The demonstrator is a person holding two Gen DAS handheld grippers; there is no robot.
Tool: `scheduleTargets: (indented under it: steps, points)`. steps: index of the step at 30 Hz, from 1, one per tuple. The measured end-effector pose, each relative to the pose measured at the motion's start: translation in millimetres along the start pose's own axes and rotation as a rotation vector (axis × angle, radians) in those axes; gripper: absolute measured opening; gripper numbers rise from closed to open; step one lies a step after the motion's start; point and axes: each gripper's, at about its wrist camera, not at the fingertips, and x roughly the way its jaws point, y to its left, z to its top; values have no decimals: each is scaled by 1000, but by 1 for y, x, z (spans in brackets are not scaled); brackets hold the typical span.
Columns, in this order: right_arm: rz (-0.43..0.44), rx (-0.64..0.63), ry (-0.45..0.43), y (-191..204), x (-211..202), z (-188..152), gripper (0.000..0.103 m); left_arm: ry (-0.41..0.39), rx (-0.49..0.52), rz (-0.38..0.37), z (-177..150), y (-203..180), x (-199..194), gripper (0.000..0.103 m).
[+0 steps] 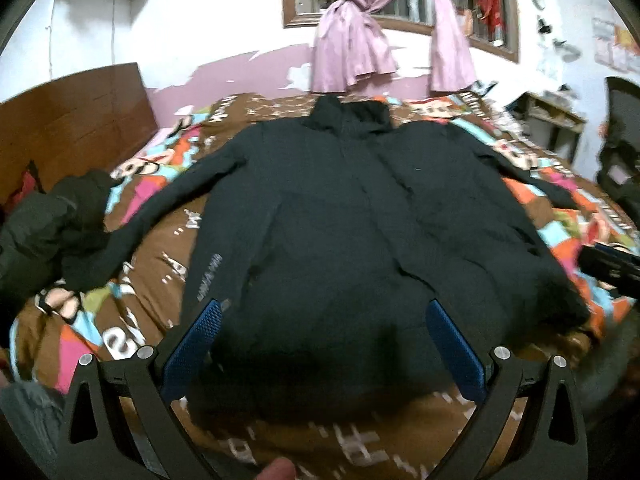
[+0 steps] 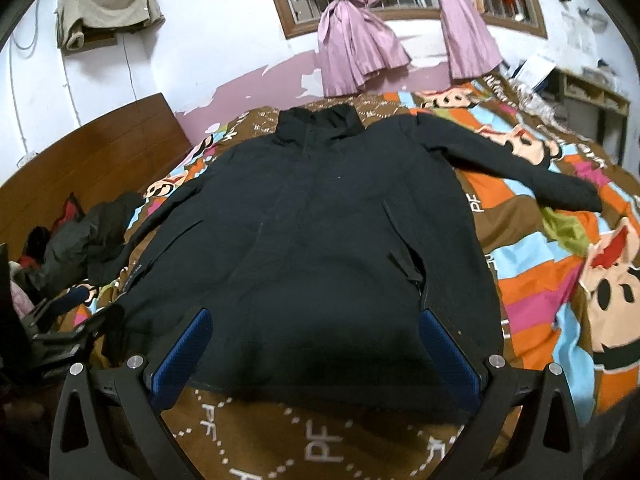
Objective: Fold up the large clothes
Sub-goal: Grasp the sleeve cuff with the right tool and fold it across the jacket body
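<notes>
A large black jacket (image 1: pixel 332 216) lies flat, front up, on the bed, collar toward the far wall, both sleeves spread out. It also shows in the right wrist view (image 2: pixel 312 232), its right sleeve (image 2: pixel 532 172) stretched to the right. My left gripper (image 1: pixel 324 312) is open and empty, hovering over the jacket's hem. My right gripper (image 2: pixel 314 320) is open and empty, over the hem as well. The left gripper also shows at the left edge of the right wrist view (image 2: pixel 60 328).
The bed has a colourful cartoon quilt (image 2: pixel 552 280). A pile of dark clothes (image 1: pixel 52 232) lies at the left by the wooden headboard (image 1: pixel 72 120). Pink curtains (image 1: pixel 352 48) hang at the window behind. A desk (image 1: pixel 556 116) and a dark chair (image 1: pixel 620 140) stand at the right.
</notes>
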Motion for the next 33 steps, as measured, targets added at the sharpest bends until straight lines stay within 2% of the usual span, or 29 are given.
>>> scheduleTargets:
  steps: [5, 9, 12, 15, 20, 24, 25, 29, 33]
  points:
    - [4, 101, 19, -56, 17, 32, 103, 1, -25, 20, 39, 5, 33, 100]
    - [-110, 219, -7, -120, 22, 66, 103, 8, -37, -1, 69, -2, 59, 100]
    - [-182, 311, -34, -168, 23, 84, 103, 48, -47, -94, 97, -15, 88, 100]
    - [-202, 403, -74, -213, 27, 96, 103, 74, -58, -135, 121, -34, 116, 100]
    - [-152, 608, -94, -284, 59, 94, 103, 95, -84, -209, 157, -82, 168, 100]
    - [-136, 744, -112, -333, 84, 84, 103, 133, -90, -319, 175, -114, 206, 100]
    - [-139, 763, -115, -343, 88, 82, 101, 138, -88, -333, 179, -120, 213, 100]
    - [-124, 864, -143, -379, 99, 73, 83, 138, -80, -380, 185, -130, 240, 100]
    - [-161, 890, -150, -403, 109, 77, 82, 128, -89, -409, 196, -139, 265, 100]
